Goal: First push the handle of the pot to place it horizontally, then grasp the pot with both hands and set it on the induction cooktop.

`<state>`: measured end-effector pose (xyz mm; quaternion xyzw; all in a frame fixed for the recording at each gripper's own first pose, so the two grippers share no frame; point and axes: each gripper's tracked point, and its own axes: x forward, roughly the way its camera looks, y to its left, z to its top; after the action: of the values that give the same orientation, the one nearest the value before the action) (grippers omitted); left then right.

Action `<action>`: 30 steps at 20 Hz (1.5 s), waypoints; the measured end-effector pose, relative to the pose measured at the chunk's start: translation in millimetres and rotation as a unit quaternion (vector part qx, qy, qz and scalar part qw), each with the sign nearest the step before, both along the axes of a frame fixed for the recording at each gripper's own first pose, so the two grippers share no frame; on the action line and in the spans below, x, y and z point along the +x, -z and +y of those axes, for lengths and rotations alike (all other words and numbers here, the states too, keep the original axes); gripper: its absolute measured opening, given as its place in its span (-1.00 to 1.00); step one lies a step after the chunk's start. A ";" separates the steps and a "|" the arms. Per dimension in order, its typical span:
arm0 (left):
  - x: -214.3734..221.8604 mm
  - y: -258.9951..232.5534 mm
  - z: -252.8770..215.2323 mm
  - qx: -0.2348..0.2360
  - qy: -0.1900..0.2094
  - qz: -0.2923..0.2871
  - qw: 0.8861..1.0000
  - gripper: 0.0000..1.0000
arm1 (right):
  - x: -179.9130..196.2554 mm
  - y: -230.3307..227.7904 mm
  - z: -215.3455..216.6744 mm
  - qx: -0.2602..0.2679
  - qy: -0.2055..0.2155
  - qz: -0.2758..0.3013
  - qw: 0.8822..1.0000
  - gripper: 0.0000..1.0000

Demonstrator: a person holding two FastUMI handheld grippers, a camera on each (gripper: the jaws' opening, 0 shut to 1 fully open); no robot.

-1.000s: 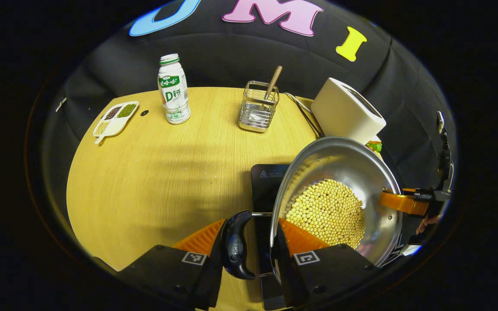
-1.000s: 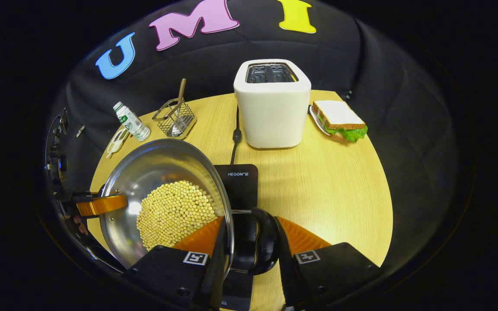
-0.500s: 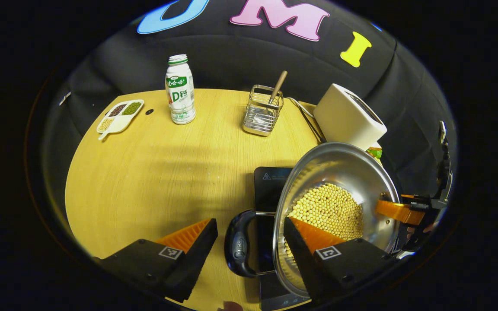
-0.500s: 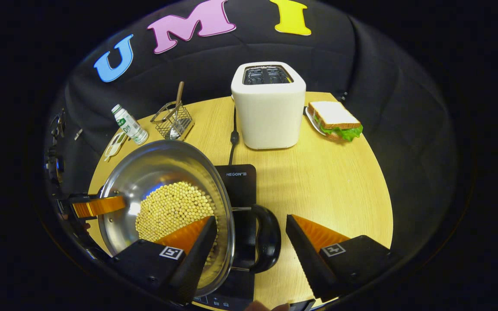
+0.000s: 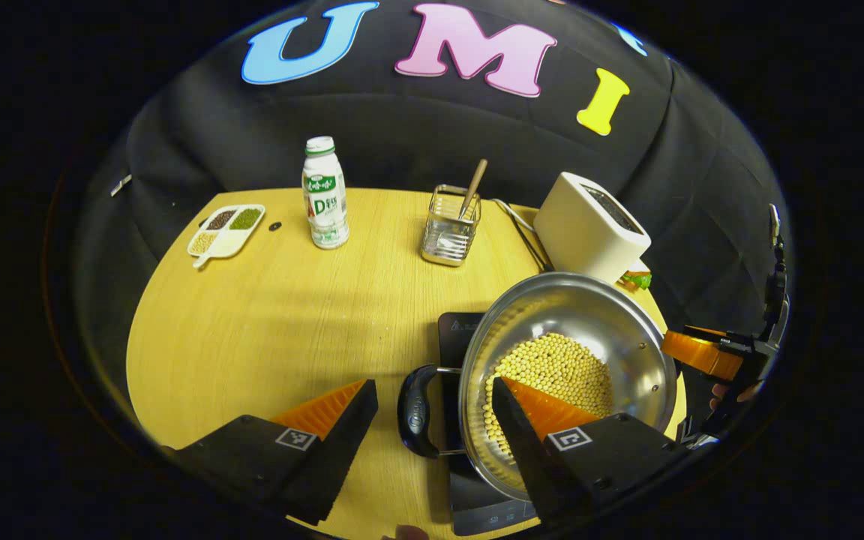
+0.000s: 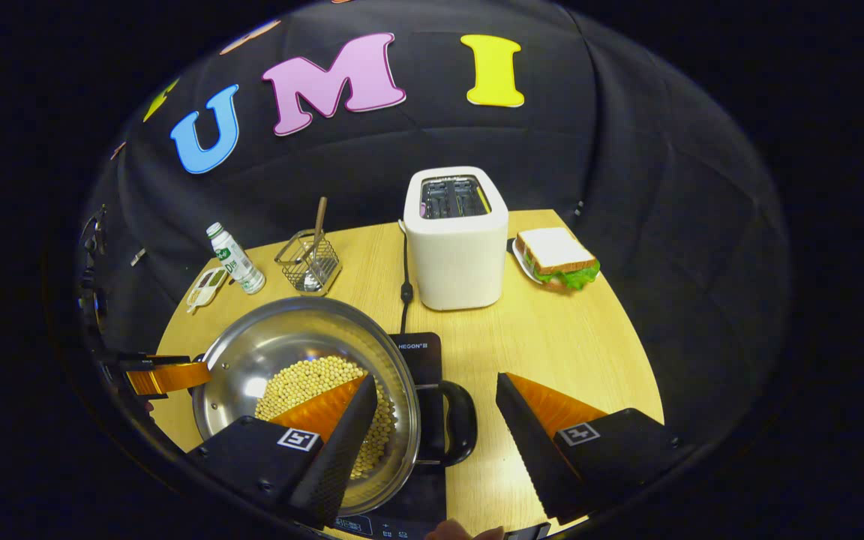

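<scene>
With both claws (image 5: pixel 432 405) spread, pot (image 5: pixel 567 367) released.

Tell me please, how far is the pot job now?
Nearly finished. The steel pot of soybeans sits on the black induction cooktop, handles horizontal. Both the left hand-held gripper and the right hand-held gripper stand open around the side handles. Only withdrawal seems left.

Both claws stand wide apart, gripping nothing. The left claw (image 5: pixel 432 420) sits at the bottom of the left gripper view, its 2 fingers splayed. The right claw (image 6: pixel 436 416) sits at the bottom of the right gripper view, equally spread.
</scene>
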<state>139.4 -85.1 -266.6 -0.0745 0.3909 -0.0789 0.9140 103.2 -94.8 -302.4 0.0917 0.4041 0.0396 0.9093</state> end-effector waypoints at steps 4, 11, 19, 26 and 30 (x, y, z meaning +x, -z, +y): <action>-10.0 -48.0 -2.5 -0.017 -0.017 -0.064 0.998 0.91 | 2.1 -54.5 -13.3 -0.035 0.002 -0.074 0.997 0.98; -31.8 -144.1 15.6 -0.008 -0.048 -0.191 0.980 0.91 | -4.8 -170.0 -30.1 -0.050 0.035 -0.205 0.977 0.97; -62.6 -222.6 39.6 0.001 -0.080 -0.291 0.953 0.91 | -27.1 -266.5 -40.0 -0.052 0.060 -0.326 0.942 0.97; -82.7 -274.1 56.6 0.010 -0.091 -0.351 0.932 0.90 | -45.6 -316.2 -37.5 -0.057 0.073 -0.388 0.917 0.95; -92.1 -287.9 68.8 0.047 -0.093 -0.374 0.921 0.90 | -50.4 -321.2 -31.9 -0.057 0.079 -0.396 0.913 0.95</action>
<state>47.3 -16.3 21.3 -0.0324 0.0148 0.0027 0.9994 52.7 -126.7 18.8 0.0483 0.0042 -0.0222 0.9986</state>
